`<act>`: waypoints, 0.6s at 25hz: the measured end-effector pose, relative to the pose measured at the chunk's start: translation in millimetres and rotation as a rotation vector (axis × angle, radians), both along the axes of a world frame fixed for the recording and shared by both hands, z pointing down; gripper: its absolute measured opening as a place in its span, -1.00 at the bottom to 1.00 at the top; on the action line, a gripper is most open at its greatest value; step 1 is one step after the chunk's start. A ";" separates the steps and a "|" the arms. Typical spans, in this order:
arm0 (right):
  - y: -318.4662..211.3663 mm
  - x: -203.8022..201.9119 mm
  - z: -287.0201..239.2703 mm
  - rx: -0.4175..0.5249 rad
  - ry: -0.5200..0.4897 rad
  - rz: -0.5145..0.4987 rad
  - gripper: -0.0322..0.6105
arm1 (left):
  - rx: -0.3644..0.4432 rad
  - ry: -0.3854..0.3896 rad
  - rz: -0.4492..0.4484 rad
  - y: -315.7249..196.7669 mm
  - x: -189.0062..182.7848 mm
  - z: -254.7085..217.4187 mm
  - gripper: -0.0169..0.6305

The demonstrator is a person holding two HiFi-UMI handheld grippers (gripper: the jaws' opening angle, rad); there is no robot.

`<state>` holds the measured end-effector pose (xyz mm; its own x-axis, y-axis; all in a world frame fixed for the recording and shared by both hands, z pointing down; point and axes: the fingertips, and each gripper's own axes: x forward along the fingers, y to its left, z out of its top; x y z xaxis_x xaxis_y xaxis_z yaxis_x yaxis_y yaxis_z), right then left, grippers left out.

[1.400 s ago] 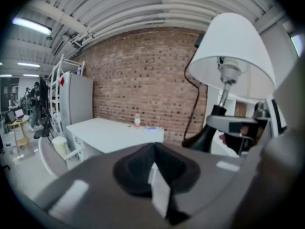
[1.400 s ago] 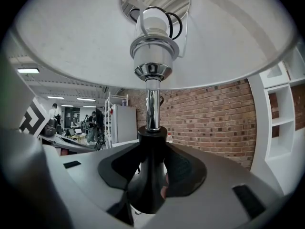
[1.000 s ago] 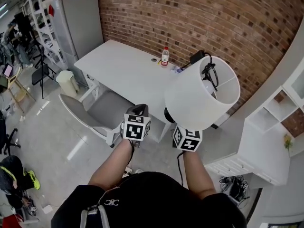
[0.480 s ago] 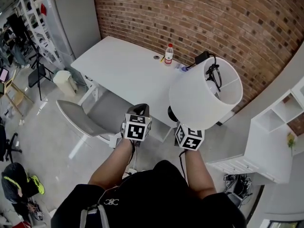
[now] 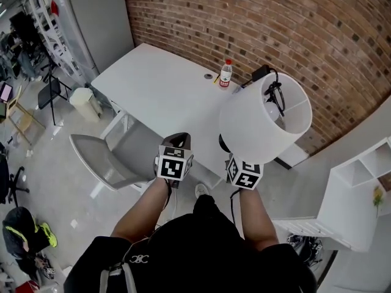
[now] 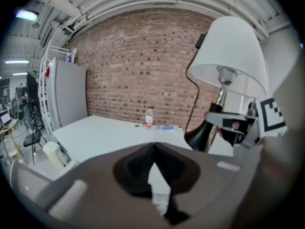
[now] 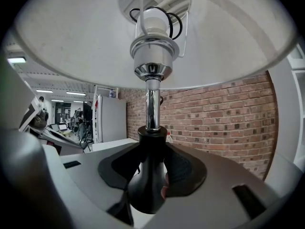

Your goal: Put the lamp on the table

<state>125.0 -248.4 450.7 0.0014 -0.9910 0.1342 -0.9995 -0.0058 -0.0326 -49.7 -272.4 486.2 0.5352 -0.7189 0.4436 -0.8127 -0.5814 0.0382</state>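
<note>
Lamp position: the lamp (image 5: 264, 124) is in the air, tilted away from the person. It is over the near right corner of the white worktop (image 5: 156, 84) and not resting on it.
Right tongs: the right tongs (image 7: 153, 175) are clenched on the lamp's black base (image 7: 145, 185), one pad on each side of its flared body, just below the chrome stem (image 7: 152, 106).
Left tongs: the left tongs (image 6: 153, 166) are closed with their tips meeting and nothing between them. They are held beside the lamp and do not touch it.
Weight and balance: my guess is light overall. The wide shade (image 5: 287, 105) sits far above the grip, so it is likely to be top-heavy and want to swing.
Stiffness: the stem and base look rigid. The shade looks thin and easily dented, and the bulb inside is fragile.
Grip surface: the base is glossy and tapered, so it may slip or turn between the pads.
Where to hold: low on the base, as it is held now, never on the shade. The free tongs could steady the stem.
Cord: a black cord (image 5: 273, 93) is bundled inside the top of the shade and could drop loose.
Landing spot: a bottle (image 5: 226, 74) and small items stand near the worktop's far edge, by the brick wall (image 5: 256, 23).
Hidden: the underside of the base is out of sight, because the shade covers it from above and the pads crop it below.
Unclear: I cannot tell whether the dark cable hanging under the right hand belongs to the lamp.
</note>
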 end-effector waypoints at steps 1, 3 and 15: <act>-14.2 2.4 1.9 0.005 0.004 -0.005 -0.45 | 0.001 -0.003 -0.005 -11.6 1.1 0.2 -0.94; -42.6 7.7 6.1 0.006 0.012 -0.008 -0.45 | 0.000 -0.012 -0.008 -32.8 4.3 -0.6 -0.94; -193.1 56.4 44.4 -0.011 0.100 -0.042 -0.45 | -0.043 -0.027 -0.054 -134.3 26.4 15.1 -0.94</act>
<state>181.4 -441.5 495.1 -0.0261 -0.9889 0.1465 -0.9971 0.0362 0.0669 -23.4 -406.8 501.3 0.4835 -0.7264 0.4884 -0.8440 -0.5348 0.0401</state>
